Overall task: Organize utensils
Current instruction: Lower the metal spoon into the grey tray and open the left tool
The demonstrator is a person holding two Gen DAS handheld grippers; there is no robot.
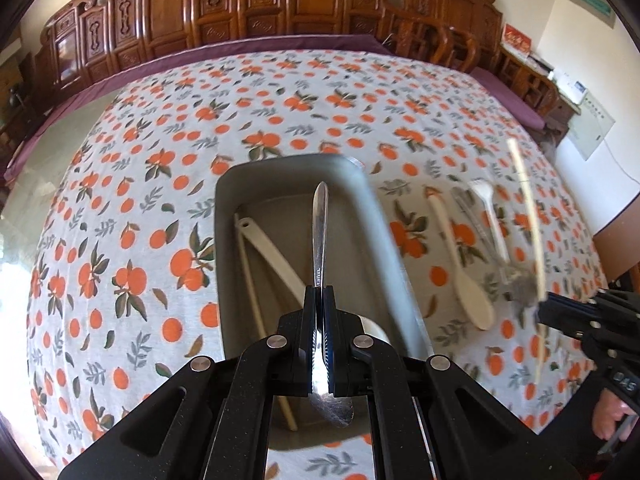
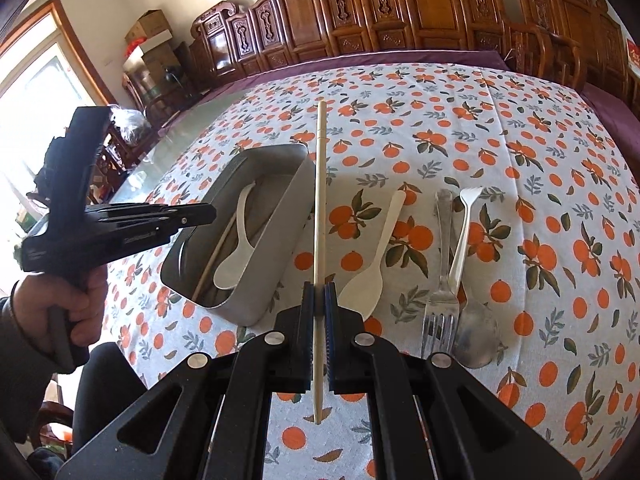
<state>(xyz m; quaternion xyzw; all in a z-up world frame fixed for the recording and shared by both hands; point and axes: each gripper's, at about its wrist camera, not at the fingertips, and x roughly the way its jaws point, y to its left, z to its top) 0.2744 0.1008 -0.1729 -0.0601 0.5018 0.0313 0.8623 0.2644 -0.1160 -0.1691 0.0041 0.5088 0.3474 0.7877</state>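
We are holding a slim polished steel utensil [image 1: 320, 236] with the left gripper [image 1: 320, 308], fingers pinching its neck, handle pointing far over the grey rectangular metal tray [image 1: 384, 240]. It is stiff, light and slippery, so we judge a grip near the neck safest. The right gripper [image 2: 319, 300] is pinching a thin pale wooden chopstick [image 2: 319, 216] low on its shaft, just right of the tray. The tray is holding a white plastic spoon [image 2: 236, 256] and another chopstick [image 2: 216, 256].
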